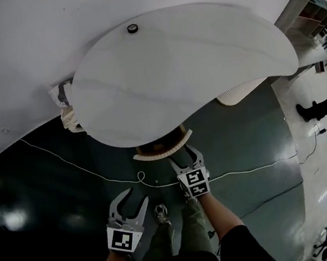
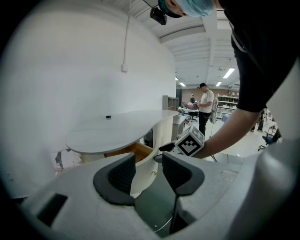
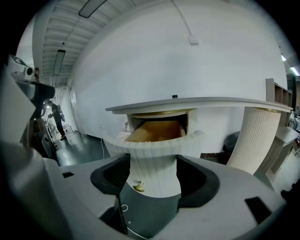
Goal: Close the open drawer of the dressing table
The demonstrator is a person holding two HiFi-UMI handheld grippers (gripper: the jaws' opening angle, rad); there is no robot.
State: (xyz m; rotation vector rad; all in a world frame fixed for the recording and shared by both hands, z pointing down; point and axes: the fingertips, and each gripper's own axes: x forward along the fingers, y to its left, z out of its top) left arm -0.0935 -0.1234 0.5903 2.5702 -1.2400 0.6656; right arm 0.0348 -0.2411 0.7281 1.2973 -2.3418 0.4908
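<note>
The drawer (image 1: pixel 161 150) of the dressing table (image 1: pixel 202 62) stands pulled out from under the white curved top, its ribbed white front facing the person. In the head view the right gripper (image 1: pixel 185 155) is close up to that front, while the left gripper (image 1: pixel 130 202) is held lower and well back over the dark floor (image 1: pixel 52 189), where a thin white cable (image 1: pixel 91 173) runs.

The right gripper view adds what the head view hides: the wood-coloured inside of the drawer (image 3: pixel 157 131) and a small gold knob (image 3: pixel 138 188) low on its front. The right gripper (image 3: pixel 152 171) has its jaws spread, with the ribbed front seen between them — whether they touch it cannot be told.

The left gripper view takes the table from the side, with the drawer (image 2: pixel 140 157) jutting out. The left gripper (image 2: pixel 147 171) is spread too, with nothing between its jaws. Only this view shows a person (image 2: pixel 205 107) standing far off in the room.

A small dark round object (image 1: pixel 133 28) sits on the table top near the wall.
</note>
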